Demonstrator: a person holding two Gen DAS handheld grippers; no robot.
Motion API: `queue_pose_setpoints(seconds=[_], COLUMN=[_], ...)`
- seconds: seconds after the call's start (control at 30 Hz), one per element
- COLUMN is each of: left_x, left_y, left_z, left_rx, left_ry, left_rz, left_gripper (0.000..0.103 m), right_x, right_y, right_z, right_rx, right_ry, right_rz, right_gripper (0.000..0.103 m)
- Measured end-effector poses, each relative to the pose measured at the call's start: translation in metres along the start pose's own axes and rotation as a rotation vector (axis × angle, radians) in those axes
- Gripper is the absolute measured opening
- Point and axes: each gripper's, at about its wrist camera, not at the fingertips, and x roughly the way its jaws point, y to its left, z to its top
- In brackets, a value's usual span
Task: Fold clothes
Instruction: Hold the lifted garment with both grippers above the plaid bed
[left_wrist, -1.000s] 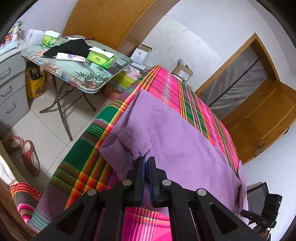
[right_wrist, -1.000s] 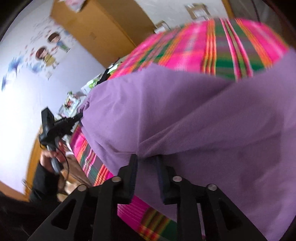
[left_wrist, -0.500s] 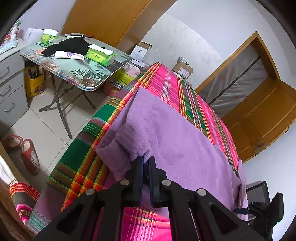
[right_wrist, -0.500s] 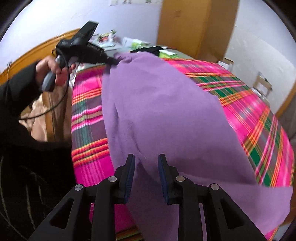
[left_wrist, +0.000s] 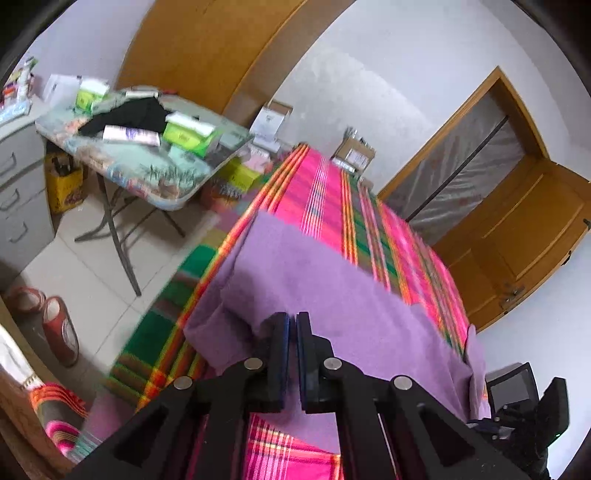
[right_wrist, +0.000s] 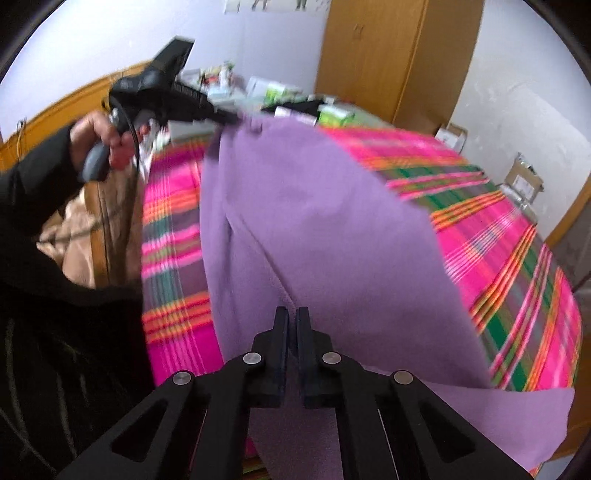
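Left gripper (left_wrist: 292, 323): pinched nearly closed on an edge of the purple garment (left_wrist: 332, 306); cloth bunched between and just ahead of the tips.
Right gripper (right_wrist: 293, 319): jaws drawn narrow on another edge of the purple garment (right_wrist: 314, 229), a seam running up from the grip; whether cloth is truly clamped or only pressed against the tips, hard to tell through the blur.
Left gripper seen from the right wrist (right_wrist: 236, 119): gripped in the person's left hand (right_wrist: 105, 138), tips buried in the far corner of the cloth.
Garment: held up at two points and draped over the plaid bedspread (left_wrist: 325, 188), lower part lying on it, one side hanging toward the floor.
Step in hand: judged as carrying a held edge across for a fold, both corners taken up, fold not yet laid.
Next move: likely calls for matching both held corners to the opposite edge, keeping the cloth taut between grips, lowering flat before release.
Risk: sagging middle or slipped right grip would skew the fold line.
Surroundings: folding table (left_wrist: 155, 173) with tissue boxes beside the bed; wooden door (left_wrist: 517, 240) beyond.
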Motion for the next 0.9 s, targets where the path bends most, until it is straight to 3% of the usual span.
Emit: queue_pose_setpoints(seconds=[0.1,0.33,0.4,0.5,0.63,0.73,0.9], left_x=[-0.005,0.005,0.004,0.002,0.008,0.023,0.027], left_y=[0.013,0.029,0.028,0.024,0.017,0.021,0.022], left_z=[0.000,-0.017,-0.017,-0.016,-0.014,-0.010,-0.007], left_rx=[-0.016,-0.098,-0.118,-0.126,-0.123,-0.141,-0.163], left_ry=[-0.008,0.047,0.047,0.027,0.034,0.061,0.051], left_rz=[0.022,0.016,-0.001,-0.024,-0.035,0.000,-0.010], left_gripper=[0.004,0.007,0.022,0.037,0.041,0.040,0.010], right_x=[-0.013,0.017,0.019,0.021,0.023,0.026,0.024], right_y=[0.002,0.012,0.010,0.009,0.008,0.008,0.009], right_z=[0.003,-0.016,-0.017,-0.018,-0.020,-0.021,-0.022], right_rx=[0.010,0.019,0.028,0.036,0.047,0.048,0.057], right_ry=[-0.031,0.065,0.069,0.074,0.083,0.088,0.075], right_rz=[0.017,0.058,0.059,0.058,0.056,0.055,0.057], right_gripper=[0.004,0.004,0.005,0.006,0.006,0.006,0.004])
